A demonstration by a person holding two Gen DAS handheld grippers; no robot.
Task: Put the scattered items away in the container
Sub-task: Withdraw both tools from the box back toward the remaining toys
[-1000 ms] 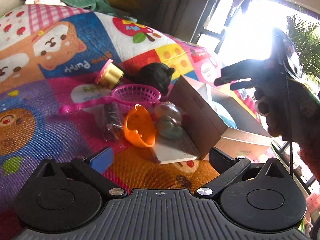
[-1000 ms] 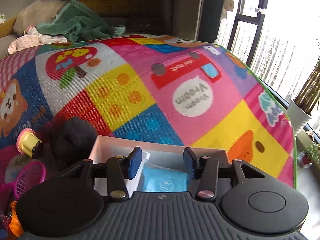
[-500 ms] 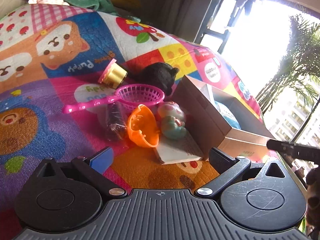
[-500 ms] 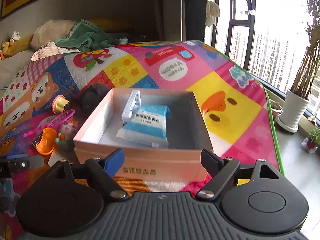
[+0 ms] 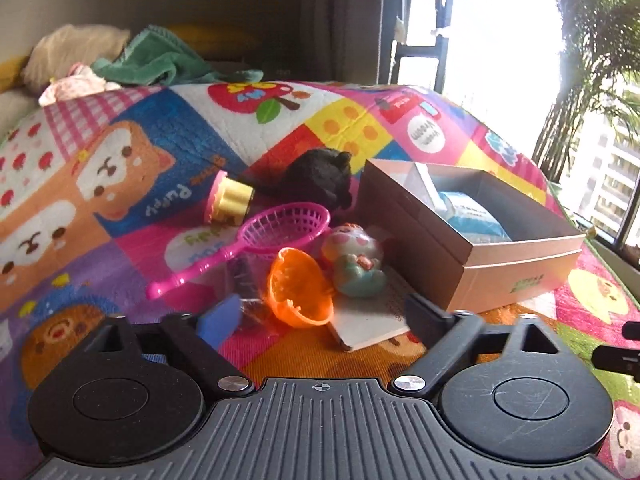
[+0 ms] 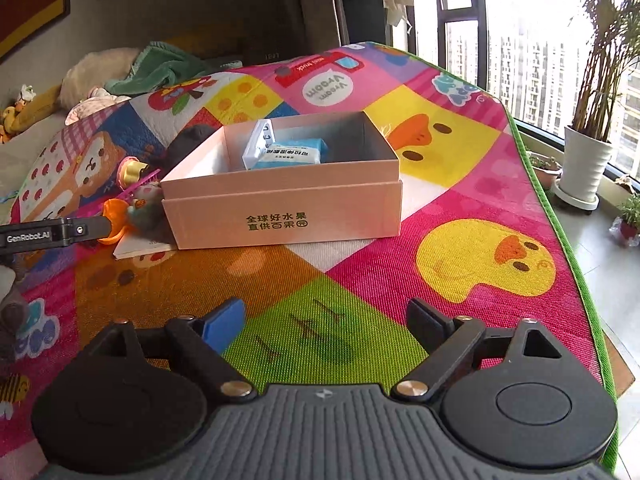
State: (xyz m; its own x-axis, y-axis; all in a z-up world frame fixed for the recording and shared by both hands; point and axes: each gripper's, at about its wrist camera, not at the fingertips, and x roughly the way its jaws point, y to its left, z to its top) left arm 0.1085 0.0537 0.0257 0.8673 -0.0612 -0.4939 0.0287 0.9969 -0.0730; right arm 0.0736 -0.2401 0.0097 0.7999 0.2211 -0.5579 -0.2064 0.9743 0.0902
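Holding a blue packet [image 6: 294,155]: the box [image 6: 280,204].

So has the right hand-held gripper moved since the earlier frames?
Yes. The right hand-held gripper has backed away from the box: it was over the box's inside, now the box sits well ahead on the mat.

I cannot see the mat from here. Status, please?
Both grippers, left and right, open and empty. Box holds blue packet. Orange shell and pink strainer lie outside. Nothing blocking.
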